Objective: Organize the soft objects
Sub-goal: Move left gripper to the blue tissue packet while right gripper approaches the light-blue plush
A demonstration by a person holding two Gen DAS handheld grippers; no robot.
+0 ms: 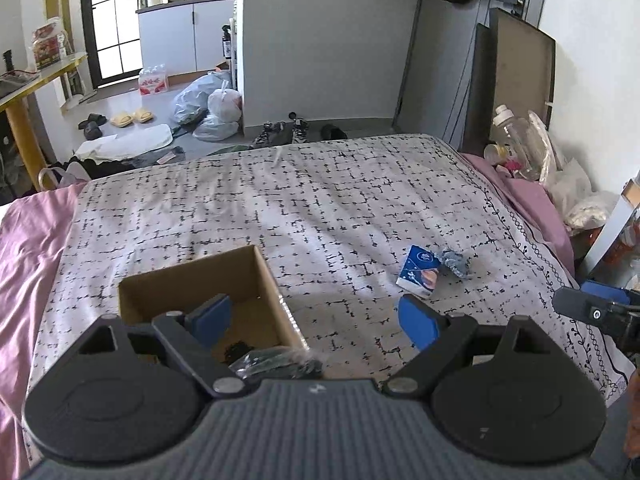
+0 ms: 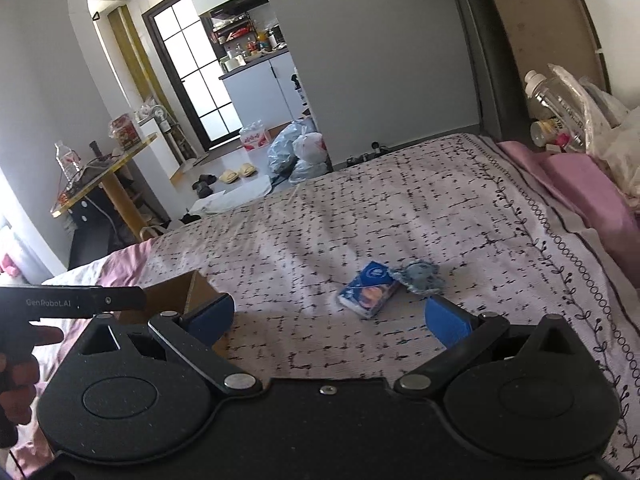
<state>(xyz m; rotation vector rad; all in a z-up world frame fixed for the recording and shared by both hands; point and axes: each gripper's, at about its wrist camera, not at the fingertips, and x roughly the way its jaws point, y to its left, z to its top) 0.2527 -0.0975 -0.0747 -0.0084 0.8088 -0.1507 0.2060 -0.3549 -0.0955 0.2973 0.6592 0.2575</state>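
A blue tissue pack (image 1: 419, 274) lies on the patterned bedspread (image 1: 304, 200), touching a small grey-blue soft item (image 1: 456, 262) on its right. Both also show in the right wrist view: the pack (image 2: 370, 289) and the soft item (image 2: 420, 278). An open cardboard box (image 1: 256, 276) sits at the near left and holds dark soft items wrapped in clear plastic (image 1: 276, 362). My left gripper (image 1: 314, 318) is open and empty over the box's right wall. My right gripper (image 2: 328, 320) is open and empty, just short of the pack.
Pink sheets (image 1: 28, 248) border the bedspread on both sides. Bottles and bags (image 2: 568, 112) pile at the bed's far right by a headboard. The floor beyond holds shoes, slippers and trash bags (image 1: 212, 104). A yellow table (image 2: 108, 168) stands at left.
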